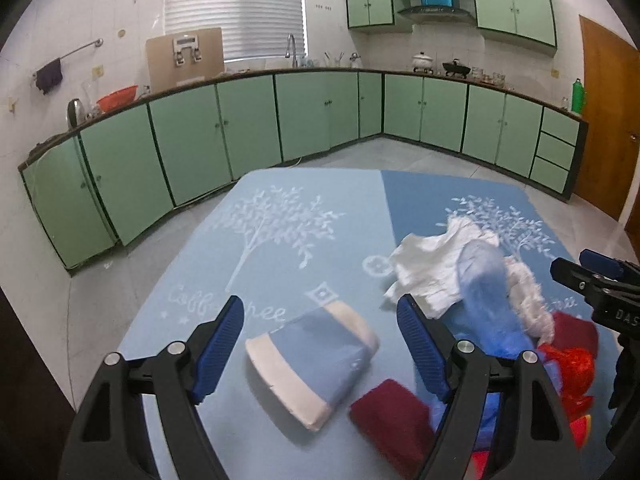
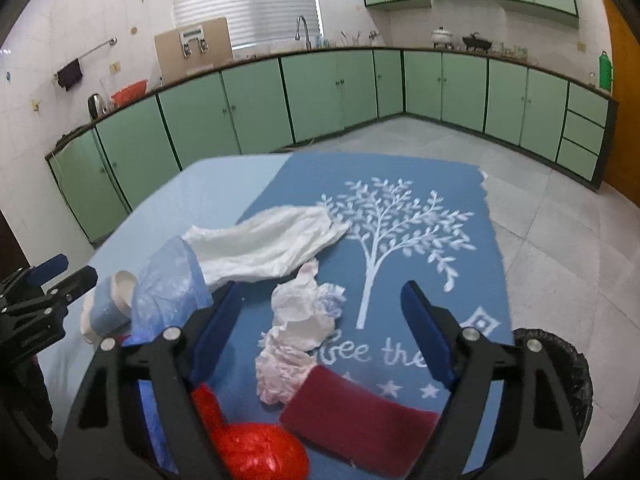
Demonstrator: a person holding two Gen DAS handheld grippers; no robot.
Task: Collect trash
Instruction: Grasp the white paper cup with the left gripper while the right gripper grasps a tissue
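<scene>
**Both grippers hover spread over the litter on the table**

The left gripper [image 1: 320, 344] hangs above the blue tablecloth [image 1: 280, 248] with its jaws spread wide. A flattened paper cup [image 1: 316, 364] lies on the cloth below, in the gap between the blue pads [image 1: 218, 350], which do not touch it. A dark red sleeve [image 1: 390, 420] lies just beside the cup.

The right gripper [image 2: 320, 332] also stands wide apart, gripping nothing. Crumpled tissue [image 2: 298, 334] sits under the gap between its fingers, with white paper [image 2: 264, 246], a blue plastic bag [image 2: 170, 284] and a shiny red wrapper [image 2: 252, 452] scattered near. A black-lined bin [image 2: 568, 364] stands on the floor just off the table's right edge.
</scene>
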